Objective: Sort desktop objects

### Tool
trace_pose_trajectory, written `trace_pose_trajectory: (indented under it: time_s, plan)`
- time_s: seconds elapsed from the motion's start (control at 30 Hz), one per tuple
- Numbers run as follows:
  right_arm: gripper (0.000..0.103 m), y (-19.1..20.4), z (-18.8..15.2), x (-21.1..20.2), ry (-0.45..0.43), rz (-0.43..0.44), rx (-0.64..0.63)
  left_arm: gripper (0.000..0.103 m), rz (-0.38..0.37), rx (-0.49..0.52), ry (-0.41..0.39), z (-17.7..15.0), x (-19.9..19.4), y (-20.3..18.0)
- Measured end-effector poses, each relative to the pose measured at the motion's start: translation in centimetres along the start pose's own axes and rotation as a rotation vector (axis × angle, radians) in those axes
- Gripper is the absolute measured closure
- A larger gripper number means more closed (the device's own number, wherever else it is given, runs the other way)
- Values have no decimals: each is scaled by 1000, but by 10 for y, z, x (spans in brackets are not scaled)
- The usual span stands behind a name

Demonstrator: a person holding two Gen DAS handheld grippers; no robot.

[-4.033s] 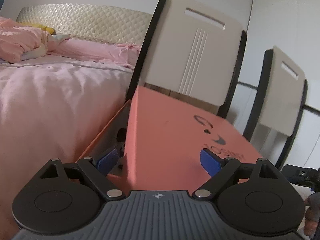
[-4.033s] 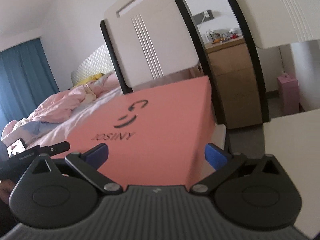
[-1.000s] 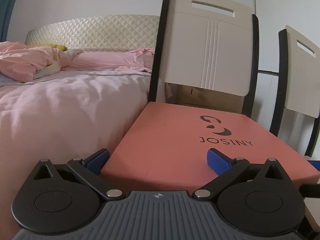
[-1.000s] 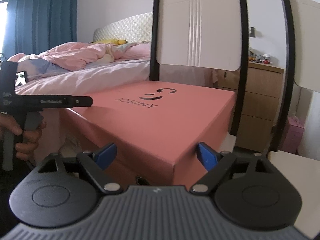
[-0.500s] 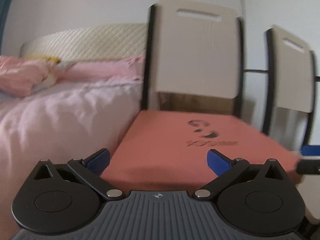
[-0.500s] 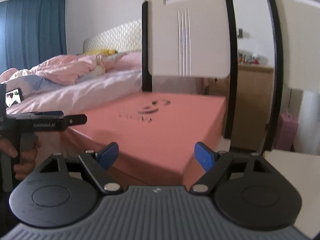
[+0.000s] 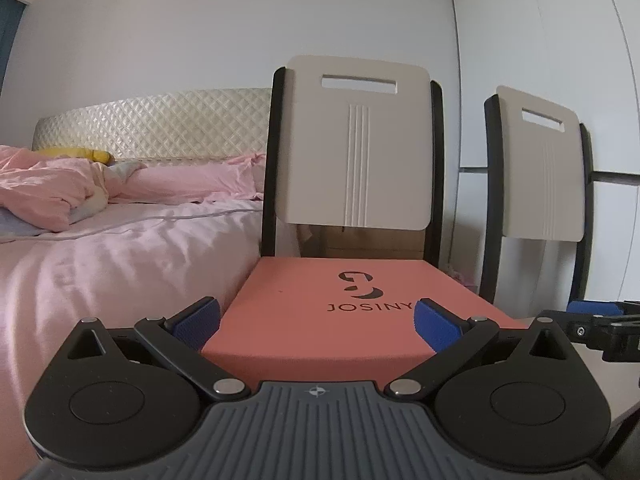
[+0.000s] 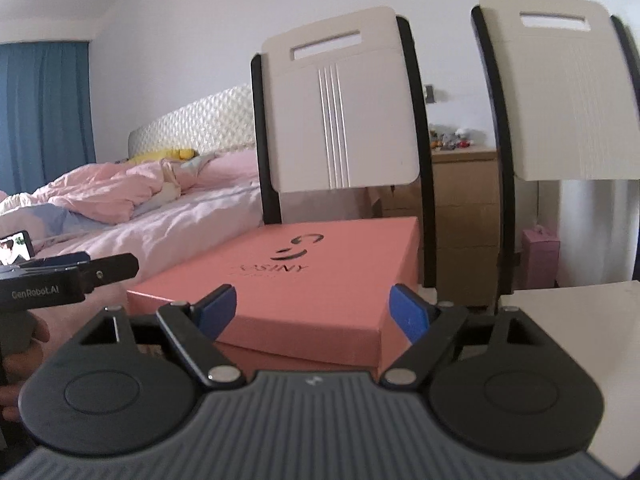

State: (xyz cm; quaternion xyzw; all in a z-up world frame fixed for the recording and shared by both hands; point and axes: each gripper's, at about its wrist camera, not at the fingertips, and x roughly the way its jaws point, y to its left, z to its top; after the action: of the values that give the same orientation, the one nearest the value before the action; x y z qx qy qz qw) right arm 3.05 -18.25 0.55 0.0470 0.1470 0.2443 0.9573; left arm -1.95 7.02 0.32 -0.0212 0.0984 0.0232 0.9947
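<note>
Nearest, the left gripper (image 7: 316,322) has its blue fingers (image 7: 198,317) spread wide w/ nothing between them, hovering just short of the near edge of the pink box (image 7: 340,308). The right gripper (image 8: 314,308) is likewise spread and empty, lined up on the box's near right corner; whether either touches the cardboard can't be told. The box, marked JOSINY, lies flat w/ its lid on, apparently on the seat of a chair (image 7: 356,148) whose white back stands directly behind it; the seat itself is hidden. Judging by looks, it's a stiff cardboard shoe-type box: prob. light to moderate, smooth-sided so a bit slippery, and wider than either finger span, so no single pinch across it. Best hold looks like both grippers, one per side, pressing on the lower tray below the lid rim, since a grip on the lid alone may just lift the lid off. Right of the box, a pale worktop (image 8: 580,320) corner and a second chair (image 8: 560,92). Left of the box runs a bed (image 7: 100,260) w/ pink bedding. Behind the box, past the chair backs, a wooden dresser (image 8: 460,184).
</note>
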Motion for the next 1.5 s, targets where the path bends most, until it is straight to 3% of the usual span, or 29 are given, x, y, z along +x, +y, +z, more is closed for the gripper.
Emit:
trace_pose_trajectory:
  time_s: [0.33, 0.6, 0.97, 1.5]
  plan:
    - [8, 16, -11, -30, -96, -9, -36, 0, -31, 36, -30, -14, -19, -5]
    - [0, 20, -19, -37, -91, -63, -26, 0, -53, 19, -20, -24, -14, 0]
    - [0, 21, -32, -28, -89, -112, 1, 0, 13, -13, -10, -30, -6, 7]
    - [0, 25, -35, -26, -79, -173, -14, 0, 29, 49, -18, -34, -7, -4]
